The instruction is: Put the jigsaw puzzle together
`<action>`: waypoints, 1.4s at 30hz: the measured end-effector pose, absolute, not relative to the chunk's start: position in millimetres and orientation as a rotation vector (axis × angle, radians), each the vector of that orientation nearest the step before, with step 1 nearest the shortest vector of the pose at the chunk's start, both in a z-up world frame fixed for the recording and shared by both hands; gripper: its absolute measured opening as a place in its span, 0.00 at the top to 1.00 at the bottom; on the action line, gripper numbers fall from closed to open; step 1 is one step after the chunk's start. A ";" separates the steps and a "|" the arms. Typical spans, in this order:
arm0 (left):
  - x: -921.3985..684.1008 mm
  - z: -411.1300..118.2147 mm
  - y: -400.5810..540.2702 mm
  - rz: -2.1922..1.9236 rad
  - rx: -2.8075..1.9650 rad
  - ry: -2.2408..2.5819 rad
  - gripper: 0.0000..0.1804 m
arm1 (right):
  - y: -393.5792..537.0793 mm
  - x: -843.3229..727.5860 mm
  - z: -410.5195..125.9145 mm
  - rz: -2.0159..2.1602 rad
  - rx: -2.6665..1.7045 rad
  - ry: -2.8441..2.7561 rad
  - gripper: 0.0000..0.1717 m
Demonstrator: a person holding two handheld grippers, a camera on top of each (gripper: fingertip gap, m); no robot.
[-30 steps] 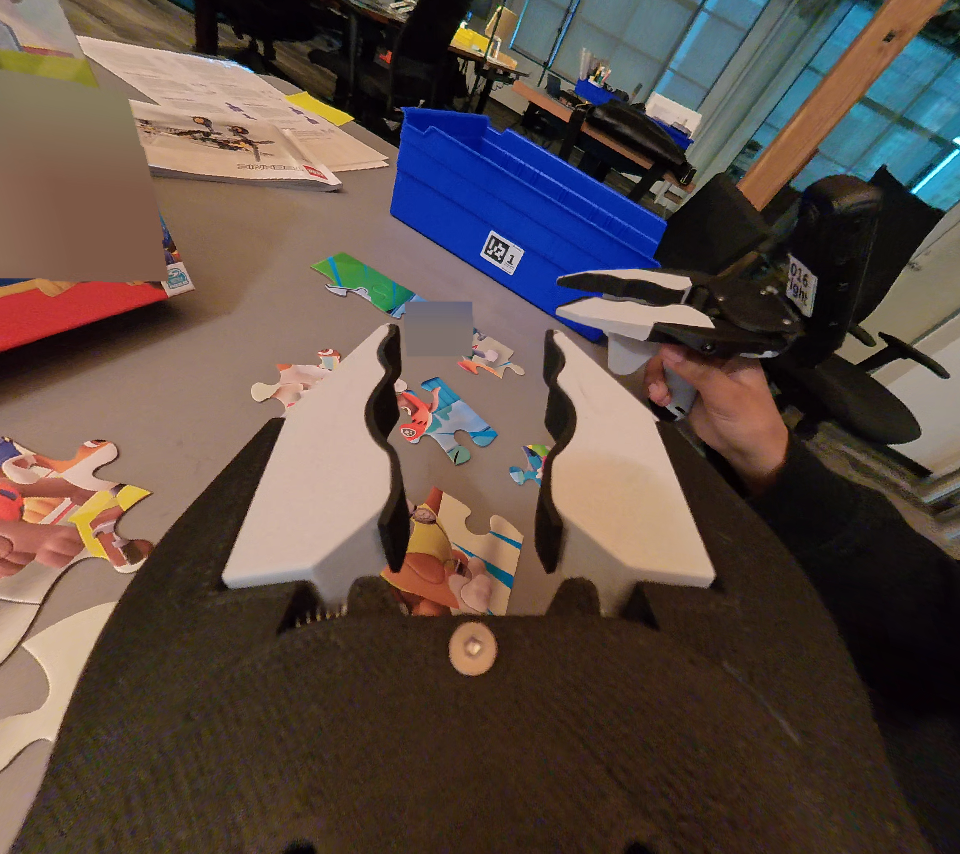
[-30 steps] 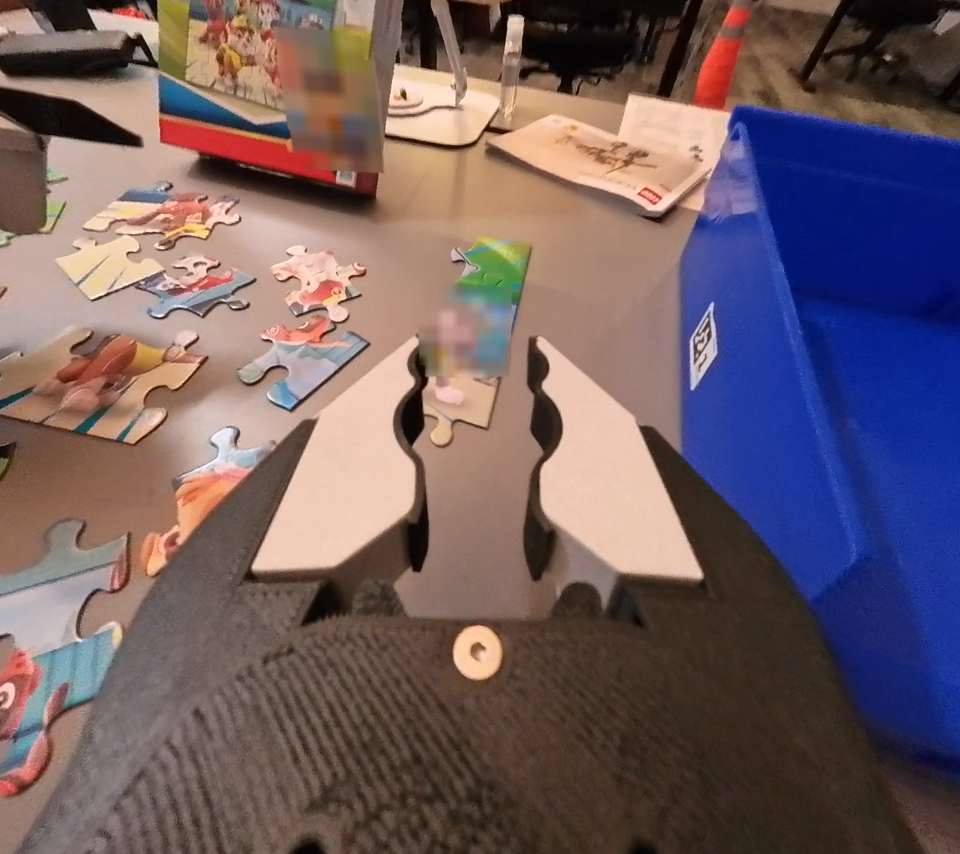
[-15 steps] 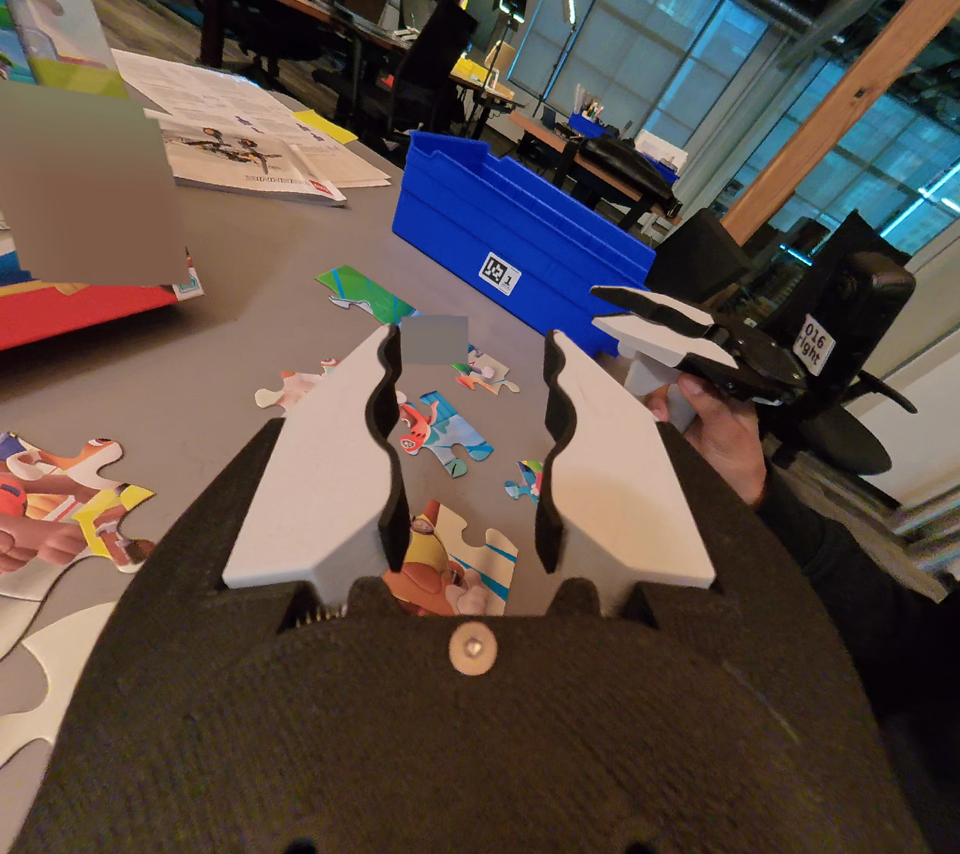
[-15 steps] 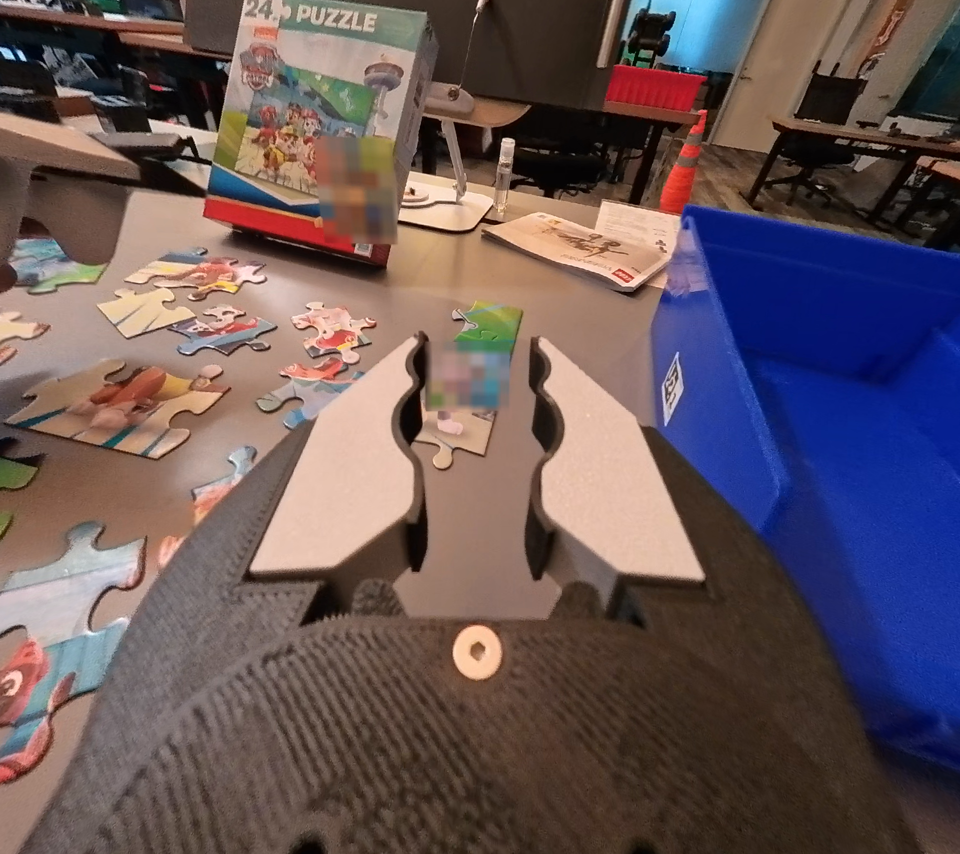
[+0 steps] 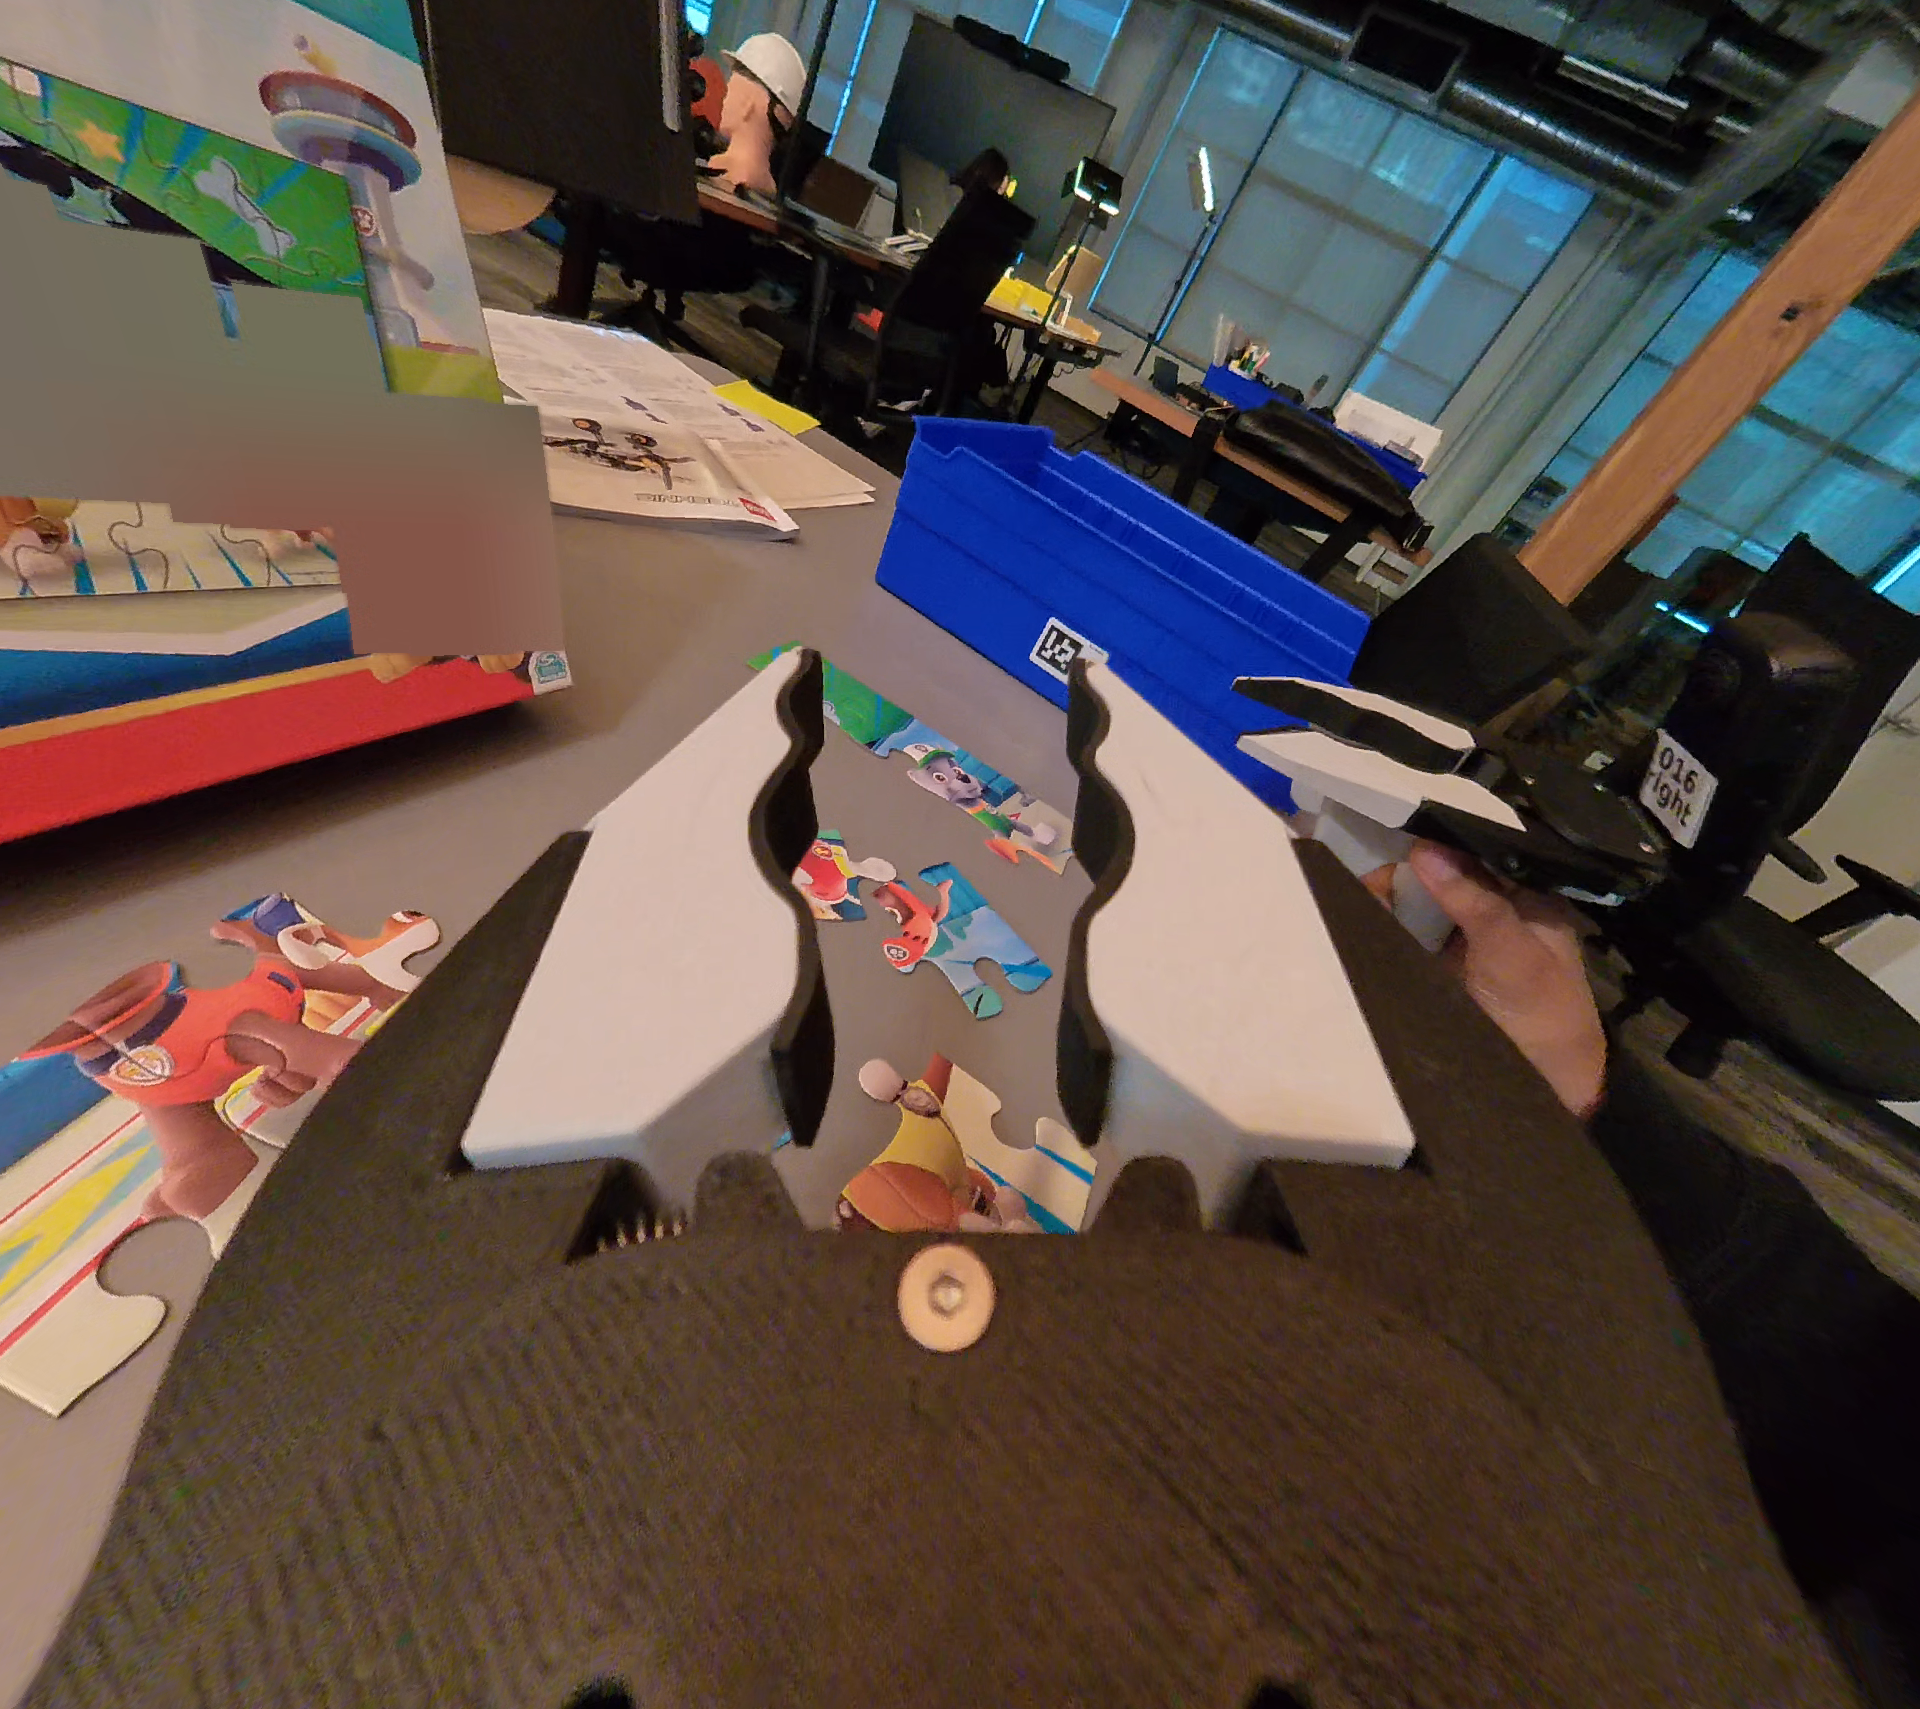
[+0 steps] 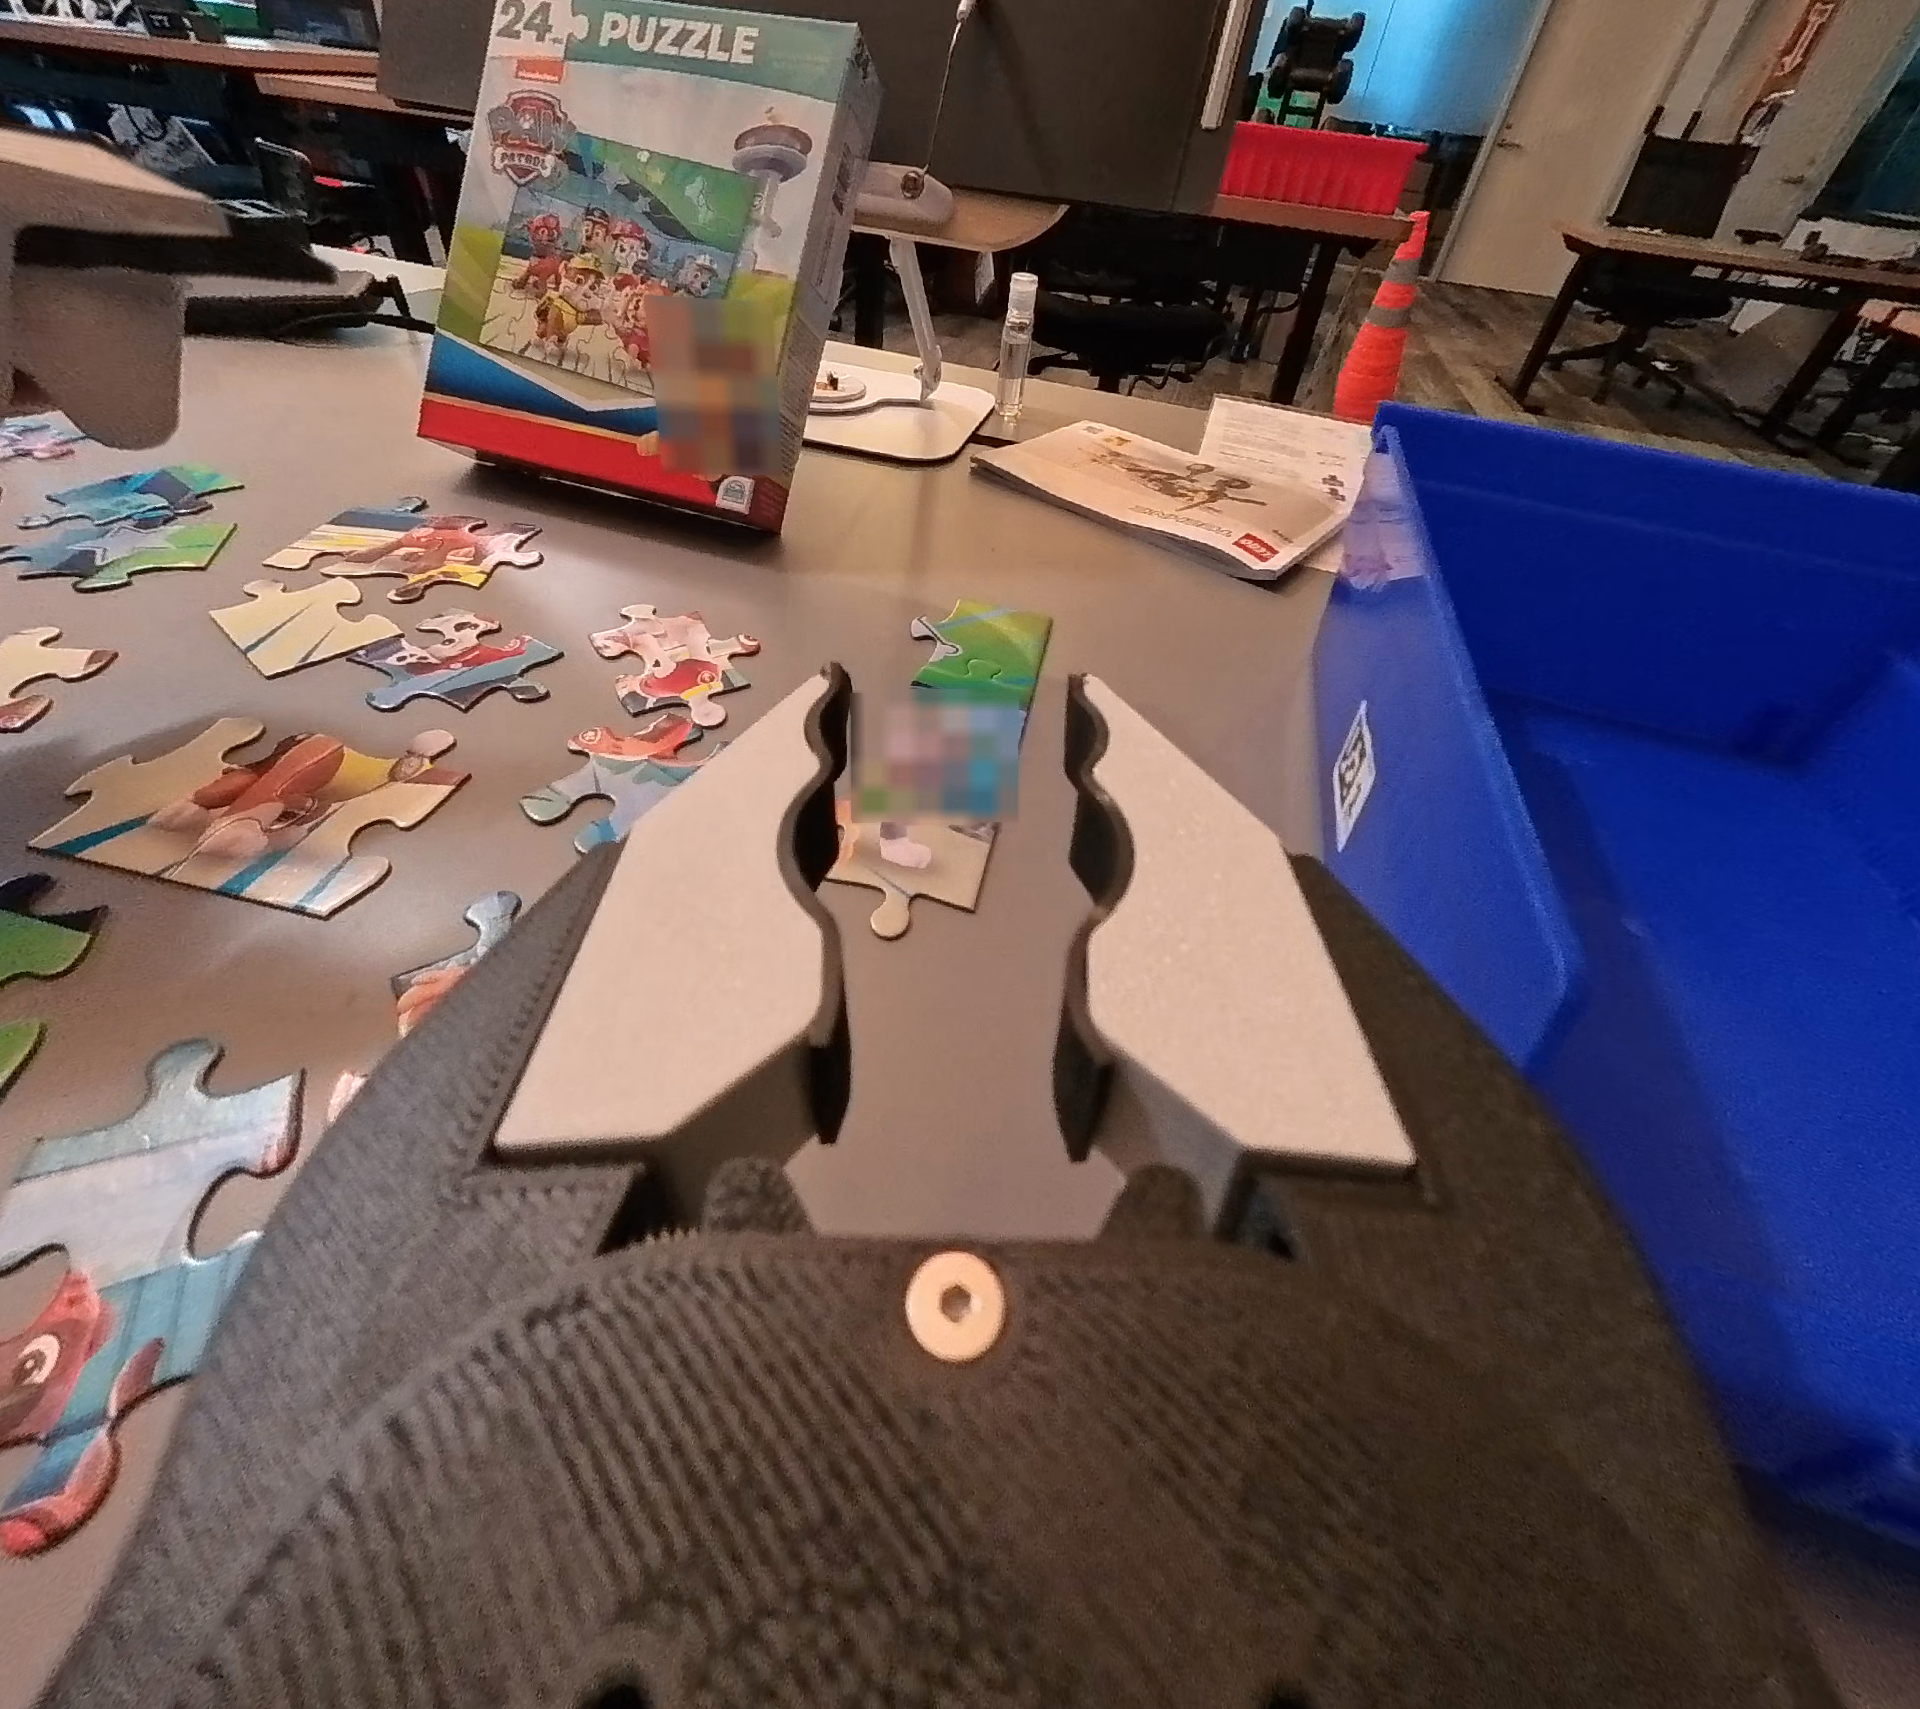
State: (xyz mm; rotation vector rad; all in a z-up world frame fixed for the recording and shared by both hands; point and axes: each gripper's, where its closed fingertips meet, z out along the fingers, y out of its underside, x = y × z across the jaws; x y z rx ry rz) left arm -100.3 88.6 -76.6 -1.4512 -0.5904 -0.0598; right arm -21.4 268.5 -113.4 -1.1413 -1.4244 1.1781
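My left gripper (image 5: 940, 683) is open and empty, raised above the grey table (image 5: 665, 651). Loose puzzle pieces lie under and beyond it, among them a joined green and grey-pup strip (image 5: 935, 755) and a red-pup piece (image 5: 956, 932). My right gripper (image 6: 951, 688) is open and empty too, above the same joined strip (image 6: 982, 651); it also shows at the right of the left wrist view (image 5: 1278, 724), held by a hand (image 5: 1507, 963). Several more pieces (image 6: 239, 807) lie to the left in the right wrist view.
A puzzle box (image 6: 655, 246) stands at the back of the table. A blue bin (image 6: 1621, 828) stands at the right, also seen in the left wrist view (image 5: 1101, 558). A booklet (image 6: 1164, 506) lies behind it. Desks and chairs fill the room beyond.
Both grippers have risen and tilted up, so more of the room shows. My left jaws have narrowed a little; my right jaws have widened slightly. Nothing was taken hold of.
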 end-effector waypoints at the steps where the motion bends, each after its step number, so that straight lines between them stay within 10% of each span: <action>1: -100.2 -77.7 89.1 -0.059 -1.456 -0.591 0.75 | 268.8 -21.3 -113.3 1.180 -1.142 -1.423 0.76; 42: -113.5 -76.5 74.1 -0.015 -1.424 -0.658 0.75 | 269.4 -20.5 -112.0 1.220 -1.144 -1.418 0.76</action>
